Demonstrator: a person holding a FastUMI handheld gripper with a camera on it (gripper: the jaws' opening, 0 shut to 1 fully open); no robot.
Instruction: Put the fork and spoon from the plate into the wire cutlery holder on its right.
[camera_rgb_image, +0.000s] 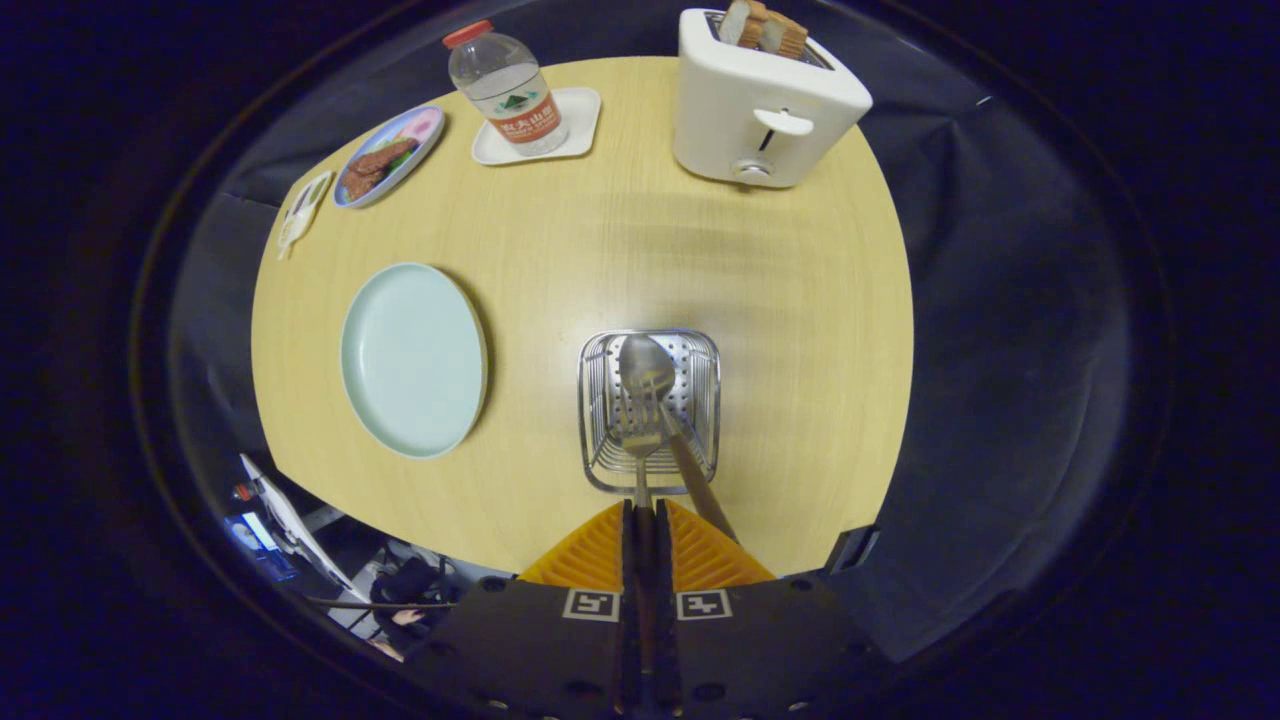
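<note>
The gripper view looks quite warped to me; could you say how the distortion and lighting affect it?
Gripper view: fisheye bends the table edge into a curve; soft shadow bands cross the wood beyond the wire holder; the gripper, jaws closed on the spoon handle, stays sharp.

gripper (645, 520) clamps fork (641, 440) handle | over wire holder (650, 410) (spoon (648, 368) seemingly inside) | plate (412, 358) bare

A light wooden table (560, 250) is being used to carry everything. The wire cutlery holder (649, 410) is being taken as landmark: an empty pale plate (412, 358) is lying to its left, a white toaster (762, 100) is standing beyond it, and a white tray (540, 128) is being kept beyond and left, with a food plate (388, 156) and a small packet (302, 212) further left
</note>
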